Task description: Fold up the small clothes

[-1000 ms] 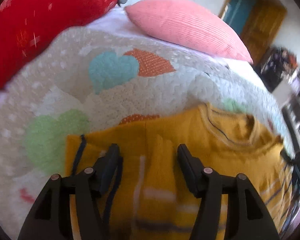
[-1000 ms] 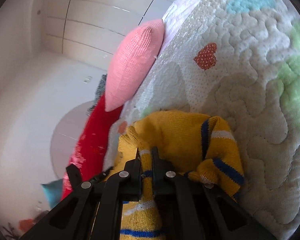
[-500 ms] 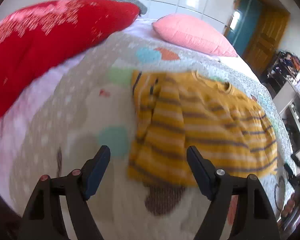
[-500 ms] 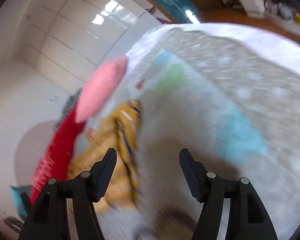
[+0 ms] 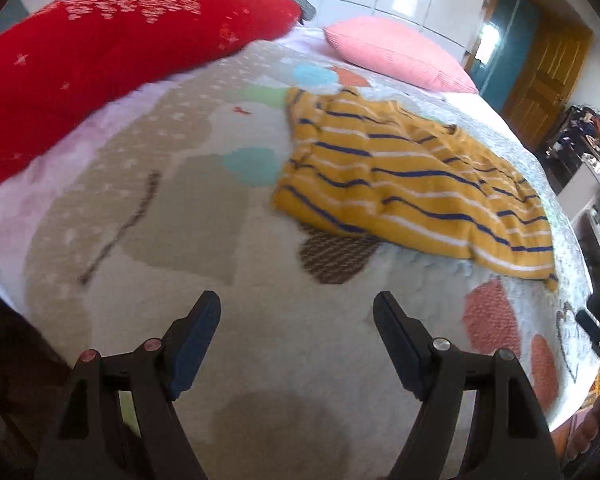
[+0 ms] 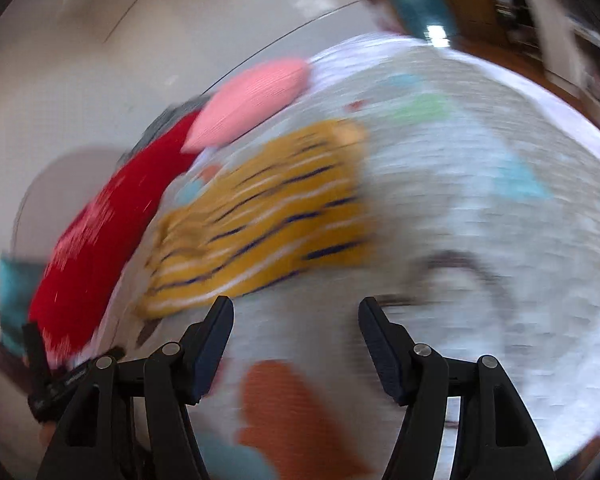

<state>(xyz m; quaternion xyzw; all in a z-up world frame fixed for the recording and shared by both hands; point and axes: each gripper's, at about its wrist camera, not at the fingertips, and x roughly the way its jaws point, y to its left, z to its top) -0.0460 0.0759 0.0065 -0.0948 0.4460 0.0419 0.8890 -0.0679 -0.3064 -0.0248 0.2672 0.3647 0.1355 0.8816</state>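
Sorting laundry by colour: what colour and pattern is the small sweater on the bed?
The sweater is mustard yellow with thin navy and white stripes, clearest in the left wrist view.

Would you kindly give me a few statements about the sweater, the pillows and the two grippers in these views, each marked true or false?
1. The yellow striped sweater lies on the quilt. True.
2. The left gripper is clamped on the sweater. False: its jaws stand apart with only quilt between them, and the sweater lies beyond them.
3. The pink pillow lies farther from the left gripper than the sweater. True.
4. The right gripper holds a sleeve. False: its jaws have just been opening and stand empty over the quilt.
5. The red pillow lies on top of the sweater. False: it lies apart, off to the sweater's left.
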